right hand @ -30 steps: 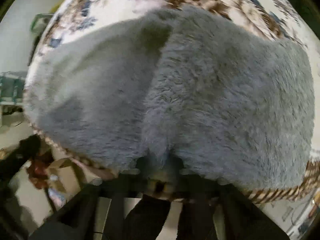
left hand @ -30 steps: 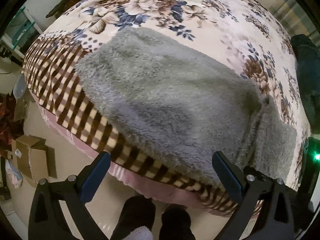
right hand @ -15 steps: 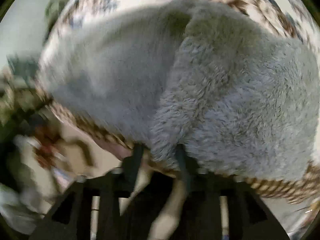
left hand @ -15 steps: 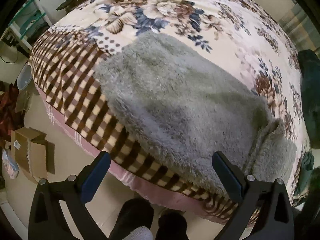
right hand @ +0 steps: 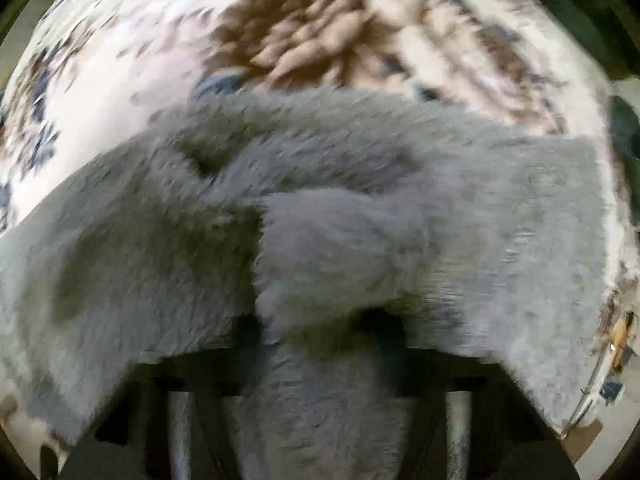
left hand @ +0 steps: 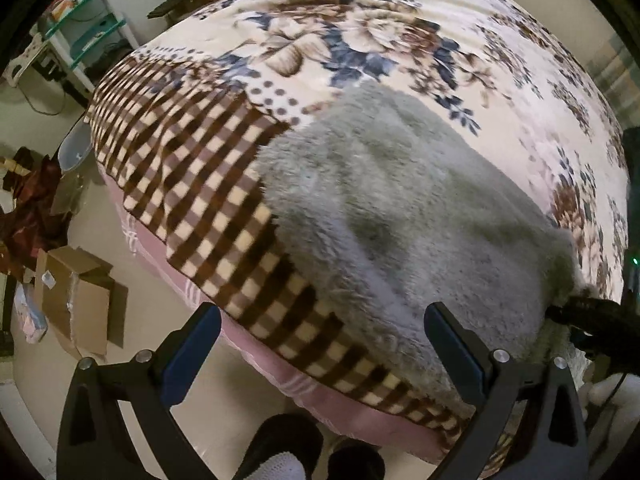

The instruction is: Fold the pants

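Grey fleece pants [left hand: 404, 216] spread across the floral blanket [left hand: 400, 28], running from 10 o'clock toward 4 o'clock in the left wrist view, near edge at the checked border [left hand: 192, 184]. Left gripper [left hand: 320, 344] spread wide, grasping nothing — poised off the bed's edge at 6 o'clock. Right gripper [right hand: 320, 332] clenched on a bunched fold of the pants [right hand: 340, 248], fabric draped over its fingers — blurred. Cardboard boxes [left hand: 76, 300] on the floor at 8 o'clock.

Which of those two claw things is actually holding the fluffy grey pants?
The right gripper: its fingers are pinched on a bunch of the grey pants. The left gripper is wide open, gripping nothing.
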`<state>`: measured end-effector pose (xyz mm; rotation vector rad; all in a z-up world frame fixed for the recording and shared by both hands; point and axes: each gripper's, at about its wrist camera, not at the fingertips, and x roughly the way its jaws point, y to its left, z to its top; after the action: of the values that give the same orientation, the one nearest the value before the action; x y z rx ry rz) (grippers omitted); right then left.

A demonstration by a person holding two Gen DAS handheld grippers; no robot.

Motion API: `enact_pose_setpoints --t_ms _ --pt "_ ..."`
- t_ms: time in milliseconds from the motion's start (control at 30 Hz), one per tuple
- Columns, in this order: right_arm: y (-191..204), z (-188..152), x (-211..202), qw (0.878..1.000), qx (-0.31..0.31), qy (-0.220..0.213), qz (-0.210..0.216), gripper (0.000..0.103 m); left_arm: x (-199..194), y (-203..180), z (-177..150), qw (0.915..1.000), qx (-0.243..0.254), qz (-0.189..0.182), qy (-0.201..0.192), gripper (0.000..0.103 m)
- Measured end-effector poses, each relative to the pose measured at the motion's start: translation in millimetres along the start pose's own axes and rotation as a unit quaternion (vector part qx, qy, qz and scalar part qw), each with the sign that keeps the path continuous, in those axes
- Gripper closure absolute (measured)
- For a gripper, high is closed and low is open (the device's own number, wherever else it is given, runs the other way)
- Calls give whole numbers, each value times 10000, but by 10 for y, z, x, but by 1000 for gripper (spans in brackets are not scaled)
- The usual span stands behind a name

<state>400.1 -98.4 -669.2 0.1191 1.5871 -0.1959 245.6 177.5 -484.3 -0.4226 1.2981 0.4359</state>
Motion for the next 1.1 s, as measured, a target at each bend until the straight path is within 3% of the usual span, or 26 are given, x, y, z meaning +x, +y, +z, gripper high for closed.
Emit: enact_pose_setpoints --t_ms 33,167,267,333,367,433,567,733,833,867,933,1000,1100 --pt "-8 -7 -42 10000 56 -62 15 80 2 35 4 10000 -40 -13 -10 0" --pt "104 -52 -420 9985 -171 -477 226 82 30 161 12 9998 -182 -72 -33 0" --pt "224 -44 -396 9986 -190 -421 270 80 85 215 35 9995 -282 -101 28 0" --pt "288 -22 -185 9995 -178 6 246 61 109 255 61 9989 -406 -242 45 0" --pt "272 -6 -99 9987 -112 285 417 55 123 287 82 9977 -526 -423 44 0" --pt "167 -12 -132 9938 56 352 1052 33 153 342 115 9935 -767 -835 53 0" --pt "-141 -125 -374 9819 206 105 1877 21 339 444 189 9794 -1368 -1486 47 0" --pt "-529 -344 -503 9772 279 -31 2104 20 837 495 366 9682 -1907 -1615 95 0" --pt "-756 -509 -457 9793 387 -1 1986 20 1123 538 445 9577 -2342 -1654 227 1" --pt "-828 -546 -414 9809 444 30 1896 20 1127 540 456 9550 -2426 -1699 162 7" --pt "-959 -577 -300 9818 558 87 1812 20 966 463 494 9599 -2323 -1560 -191 42" --pt "-1075 -611 -207 9822 698 99 1743 20 780 330 496 9685 -2005 -1417 -422 85" --pt "-1193 -631 -63 9792 824 187 1842 20 468 167 438 9725 -1656 -1367 -903 89"
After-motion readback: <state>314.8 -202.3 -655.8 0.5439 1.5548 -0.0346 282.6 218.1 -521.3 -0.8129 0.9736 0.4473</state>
